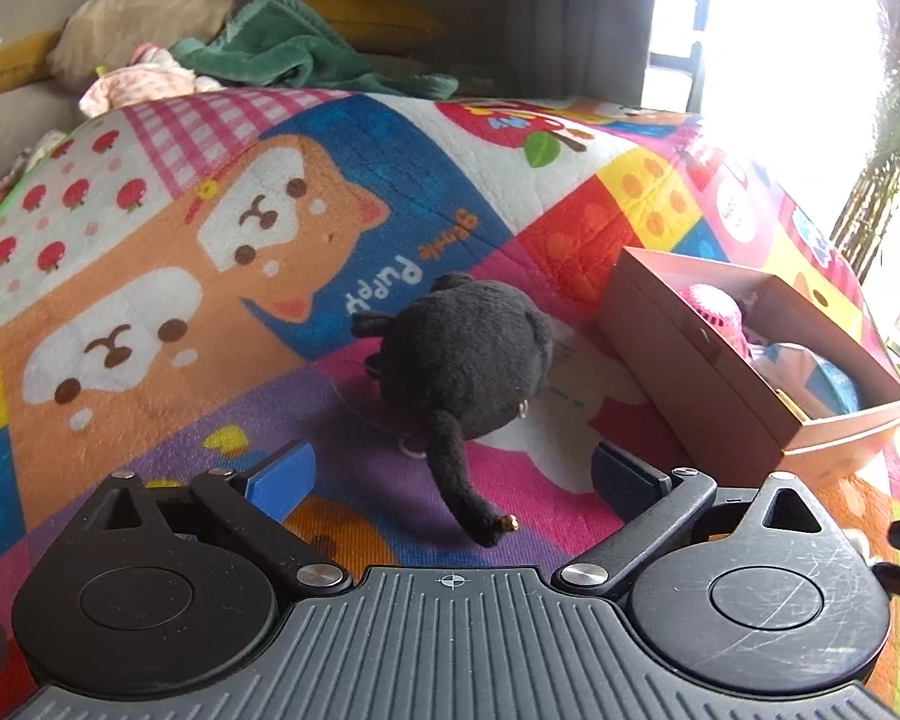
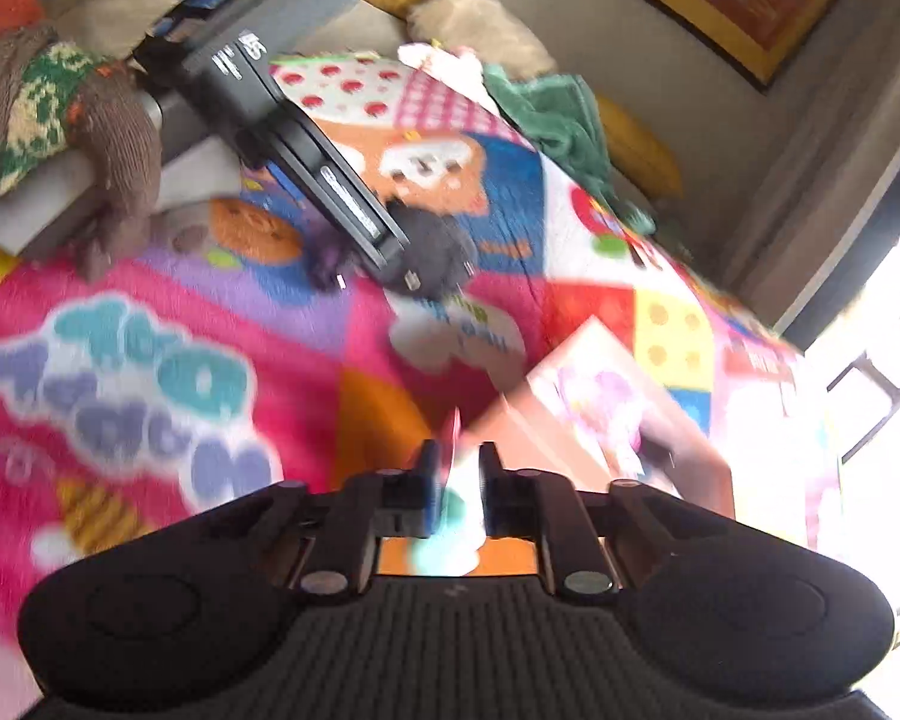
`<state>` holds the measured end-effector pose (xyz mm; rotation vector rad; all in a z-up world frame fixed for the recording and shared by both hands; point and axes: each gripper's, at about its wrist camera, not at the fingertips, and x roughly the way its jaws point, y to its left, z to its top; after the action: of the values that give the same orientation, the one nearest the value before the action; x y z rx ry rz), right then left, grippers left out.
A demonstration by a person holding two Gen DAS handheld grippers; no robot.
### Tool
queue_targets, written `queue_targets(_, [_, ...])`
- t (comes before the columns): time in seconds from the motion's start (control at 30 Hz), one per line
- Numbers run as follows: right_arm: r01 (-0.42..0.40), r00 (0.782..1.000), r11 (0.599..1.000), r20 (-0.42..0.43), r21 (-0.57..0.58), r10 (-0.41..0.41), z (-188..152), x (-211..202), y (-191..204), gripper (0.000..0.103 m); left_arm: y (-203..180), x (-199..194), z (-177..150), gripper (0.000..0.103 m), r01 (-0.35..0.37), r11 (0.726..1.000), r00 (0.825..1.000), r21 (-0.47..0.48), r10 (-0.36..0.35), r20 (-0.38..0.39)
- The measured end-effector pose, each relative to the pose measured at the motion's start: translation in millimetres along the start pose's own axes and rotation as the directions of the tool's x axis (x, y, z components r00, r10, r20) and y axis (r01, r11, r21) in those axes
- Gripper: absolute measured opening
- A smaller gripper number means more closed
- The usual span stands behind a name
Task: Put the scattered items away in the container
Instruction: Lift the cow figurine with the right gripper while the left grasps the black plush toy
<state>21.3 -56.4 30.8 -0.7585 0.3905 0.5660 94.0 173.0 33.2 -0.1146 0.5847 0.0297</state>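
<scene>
On the bright patchwork play mat (image 1: pixel 150 276), in the left wrist view, a black plush toy (image 1: pixel 468 360) lies just ahead of the left claw (image 1: pixel 450 480), whose blue pads stand wide apart with only the toy's tail between them, touching neither pad. Just beside the toy, toward the mat's right edge, sits an open pink cardboard box (image 1: pixel 690 360) holding a pink round item (image 1: pixel 711 303) and other soft things. A green blanket (image 1: pixel 282 48) and cushions are heaped past the mat's far edge.

In the blurred right wrist view, the right claw (image 2: pixel 457 474) is narrow, its pads pinched on a small white and teal item (image 2: pixel 459 516); what it is I cannot tell. The box (image 2: pixel 570 420) is near ahead, slightly right. The left claw's body (image 2: pixel 306 162) reaches over the toy (image 2: pixel 438 246).
</scene>
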Motion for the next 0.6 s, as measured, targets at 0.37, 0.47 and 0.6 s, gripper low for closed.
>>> queue_targets(0.37, [0.032,0.995,0.924,-0.103,0.382,0.008,-78.2,-22.3,-55.3,0.051,-31.8,6.9,-6.3,0.103,0.011,0.998,0.999,0.056,-0.008,-0.054])
queue_targets(0.47, [0.02,0.998,0.877,-0.068,0.479,0.014,-80.1,-16.9,-66.5,0.073,-50.4,-0.7,-15.4,0.103,0.027,0.995,0.997,0.093,-0.02,-0.069])
queue_targets(0.6, [0.027,0.998,0.841,-0.056,0.541,0.004,-77.3,-1.8,-72.8,0.08,-76.1,-8.3,-27.9,0.103,0.061,0.989,0.993,0.134,-0.047,-0.104])
